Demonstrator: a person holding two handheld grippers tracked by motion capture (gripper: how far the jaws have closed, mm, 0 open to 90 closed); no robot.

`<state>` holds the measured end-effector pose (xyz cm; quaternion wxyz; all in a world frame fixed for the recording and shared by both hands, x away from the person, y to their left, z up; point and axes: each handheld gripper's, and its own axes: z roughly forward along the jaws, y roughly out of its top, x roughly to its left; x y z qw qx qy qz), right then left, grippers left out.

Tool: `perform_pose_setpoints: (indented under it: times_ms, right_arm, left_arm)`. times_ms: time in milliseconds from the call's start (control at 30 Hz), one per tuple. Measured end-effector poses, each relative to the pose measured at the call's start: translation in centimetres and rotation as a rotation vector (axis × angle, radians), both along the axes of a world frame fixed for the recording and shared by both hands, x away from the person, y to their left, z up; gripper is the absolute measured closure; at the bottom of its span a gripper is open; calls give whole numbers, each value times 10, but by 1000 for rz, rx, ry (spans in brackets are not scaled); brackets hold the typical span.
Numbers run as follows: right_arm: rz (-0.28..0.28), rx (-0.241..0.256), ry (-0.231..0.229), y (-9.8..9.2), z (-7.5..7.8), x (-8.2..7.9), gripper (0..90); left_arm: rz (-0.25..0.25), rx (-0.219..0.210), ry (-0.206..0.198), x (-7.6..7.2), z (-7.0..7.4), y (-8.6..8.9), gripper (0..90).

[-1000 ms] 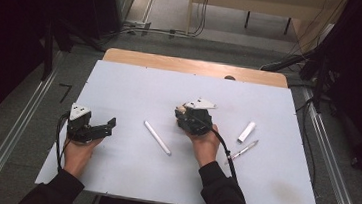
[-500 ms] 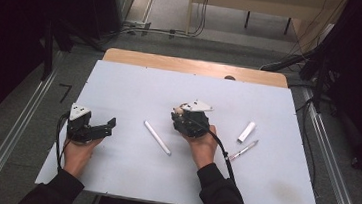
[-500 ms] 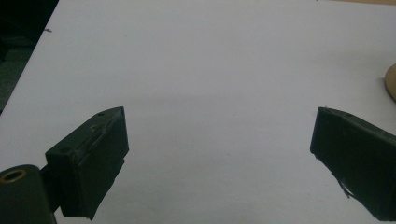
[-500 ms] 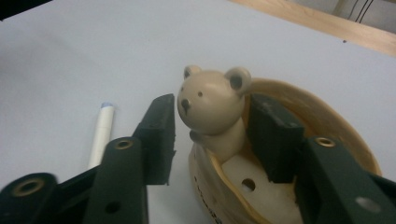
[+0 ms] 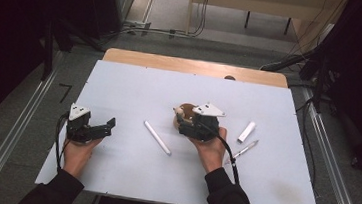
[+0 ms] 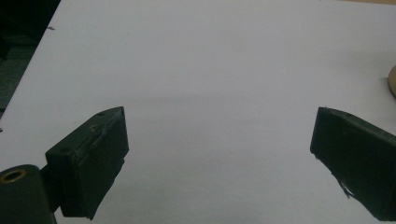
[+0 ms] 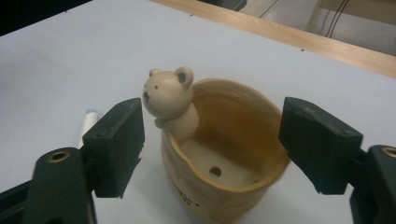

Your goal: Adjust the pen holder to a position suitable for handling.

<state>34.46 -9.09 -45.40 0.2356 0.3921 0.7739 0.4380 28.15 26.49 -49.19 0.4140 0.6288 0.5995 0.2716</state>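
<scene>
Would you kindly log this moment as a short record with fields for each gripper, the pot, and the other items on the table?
right gripper: open, jaws either side of the pot, not touching it
left gripper: open, over bare table
pot: tan ceramic, upright, bear figure on its rim, hole in the bottom
white stick: lies flat between the hands
white cap: lies right of the pot
pen: lies beside the cap
table: white top

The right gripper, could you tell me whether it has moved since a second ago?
Yes. The right gripper has slid leftward over the table, away from the white cap and nearer the white stick; its fingers now straddle the bear pot.
</scene>
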Motion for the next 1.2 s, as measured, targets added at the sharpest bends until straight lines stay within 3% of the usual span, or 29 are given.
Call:
perform_pose_setpoints:
  times_ms: [433,700,833,1200]
  right_arm:
    - [-73,-14,-18,-32,5,-4,177]
    - [-113,-8,-32,-63,5,-18,176]
    - [-159,-17,-48,-84,4,-22,176]
    - [-268,-9,-30,-127,-4,-31,161]
  left_arm:
    - [11,0,-1,-3,-1,5,49]
    - [5,8,0,-4,0,2,49]
    - [3,9,5,-3,-1,1,49]
    - [-12,9,0,0,0,-3,49]
